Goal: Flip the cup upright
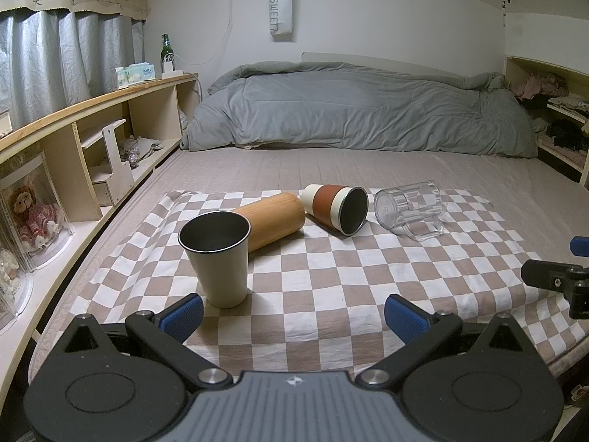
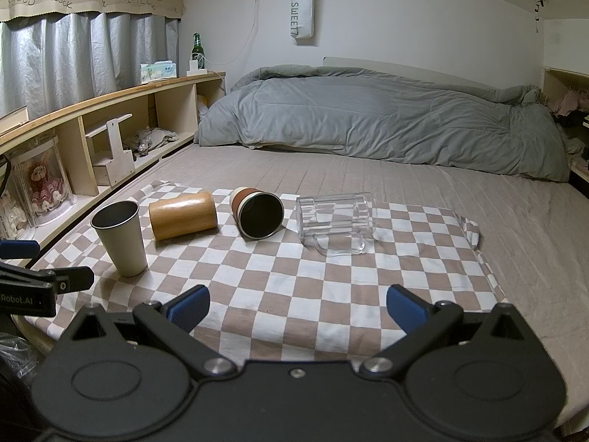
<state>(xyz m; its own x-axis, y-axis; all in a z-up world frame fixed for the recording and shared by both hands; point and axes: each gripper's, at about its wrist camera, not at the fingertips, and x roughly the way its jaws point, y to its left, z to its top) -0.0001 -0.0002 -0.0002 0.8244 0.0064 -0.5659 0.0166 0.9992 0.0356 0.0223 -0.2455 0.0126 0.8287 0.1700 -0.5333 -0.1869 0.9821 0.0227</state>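
On a checkered cloth [image 1: 331, 280] [image 2: 294, 287] a steel cup [image 1: 217, 258] [image 2: 121, 237] stands upright at the left. A bamboo cup [image 1: 270, 223] [image 2: 182, 219], a brown-banded cup [image 1: 335, 208] [image 2: 257, 213] and a clear glass mug [image 1: 410, 208] [image 2: 337, 221] lie on their sides in a row. My left gripper [image 1: 292, 315] is open and empty just in front of the steel cup. My right gripper [image 2: 296, 307] is open and empty over the cloth's near edge, short of the cups.
The cloth lies on a bed with a grey duvet [image 1: 360, 110] heaped at the far end. Wooden shelves [image 1: 92, 129] with dolls, a tissue box and a green bottle [image 1: 166, 49] run along the left. More shelves [image 1: 559, 110] stand at the right.
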